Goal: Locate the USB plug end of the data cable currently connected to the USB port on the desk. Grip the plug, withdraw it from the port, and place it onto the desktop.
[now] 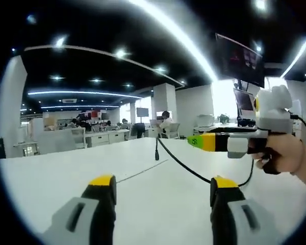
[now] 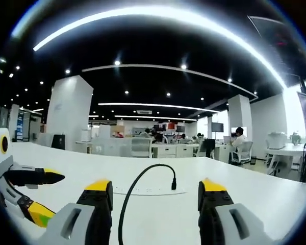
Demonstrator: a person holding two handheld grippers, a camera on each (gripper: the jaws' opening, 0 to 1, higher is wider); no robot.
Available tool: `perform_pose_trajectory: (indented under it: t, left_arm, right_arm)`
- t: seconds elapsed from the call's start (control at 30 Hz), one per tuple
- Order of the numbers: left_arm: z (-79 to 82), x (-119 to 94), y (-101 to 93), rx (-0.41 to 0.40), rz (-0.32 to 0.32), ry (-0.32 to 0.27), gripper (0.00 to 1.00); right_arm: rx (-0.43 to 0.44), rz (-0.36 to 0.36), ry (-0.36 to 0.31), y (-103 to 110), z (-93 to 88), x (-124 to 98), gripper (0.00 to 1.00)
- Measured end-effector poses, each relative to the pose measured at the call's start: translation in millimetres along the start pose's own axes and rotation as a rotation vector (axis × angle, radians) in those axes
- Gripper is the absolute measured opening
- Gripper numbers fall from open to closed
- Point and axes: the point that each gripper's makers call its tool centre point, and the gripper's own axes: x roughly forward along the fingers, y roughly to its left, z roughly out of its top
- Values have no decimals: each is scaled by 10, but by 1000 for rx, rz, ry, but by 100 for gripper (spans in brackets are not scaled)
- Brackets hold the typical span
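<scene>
A black data cable arcs up off the white desk and bends down to its plug end, which stands upright over a flat white port strip. My right gripper is open, short of the plug, with the cable rising between its jaws untouched. In the left gripper view the plug stands at the desk's seam, and the cable trails toward the right gripper, held by a hand. My left gripper is open with nothing in it, well before the plug.
The left gripper enters the right gripper view from the left, low over the desk. Monitors stand at the desk's far right. Behind are office desks, chairs and seated people.
</scene>
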Motion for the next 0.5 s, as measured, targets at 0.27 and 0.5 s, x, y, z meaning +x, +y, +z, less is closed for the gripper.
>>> perform_pose_trajectory:
  t: [0.27,0.5]
  left_arm:
    - [-37,163,0,-95,-13,-18,75]
    - [-98,265,2,-114,-15,-20,75]
  right_arm:
    - [-1,-6,9,-67,-32,120,67]
    - [-23,-19,18,-129,-75,211,66]
